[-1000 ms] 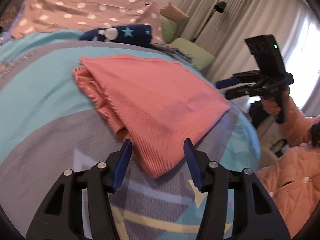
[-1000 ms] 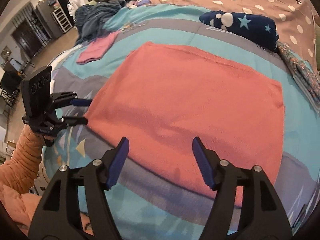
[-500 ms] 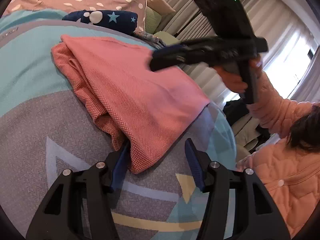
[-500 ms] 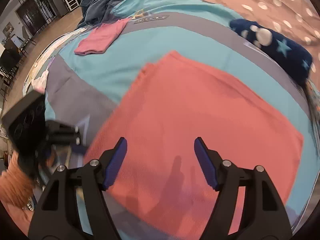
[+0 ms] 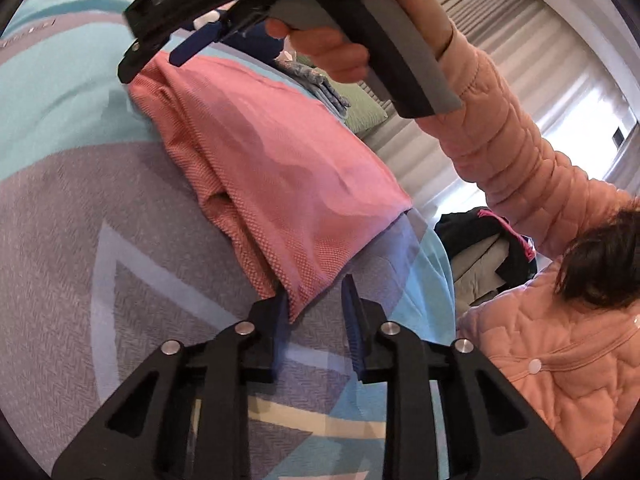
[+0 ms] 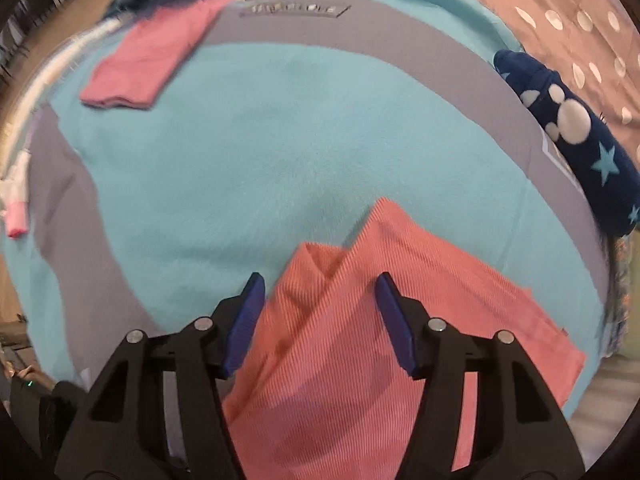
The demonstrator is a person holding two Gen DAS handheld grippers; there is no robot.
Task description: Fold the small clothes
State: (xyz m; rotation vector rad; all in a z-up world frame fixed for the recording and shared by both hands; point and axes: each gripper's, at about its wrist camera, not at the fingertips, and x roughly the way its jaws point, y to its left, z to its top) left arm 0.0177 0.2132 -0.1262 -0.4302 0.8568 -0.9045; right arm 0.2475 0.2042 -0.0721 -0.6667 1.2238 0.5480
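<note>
Bed (image 6: 248, 152) with a blue and grey cover holds the folded pink cloth (image 5: 280, 168). Left tool (image 5: 316, 304) has just been closing, with the cloth's near corner between its fingers, not yet pinched. Right tool (image 6: 320, 312) has been closing too, part open over the cloth's far corner.

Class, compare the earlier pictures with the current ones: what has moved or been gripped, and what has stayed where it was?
The right gripper swept across the coral cloth to its far corner, jaws closing but not yet pinching. The left gripper has been closing around the near corner; contact is unclear. The cloth, the folded pink garment and the navy star fabric stayed put.
</note>
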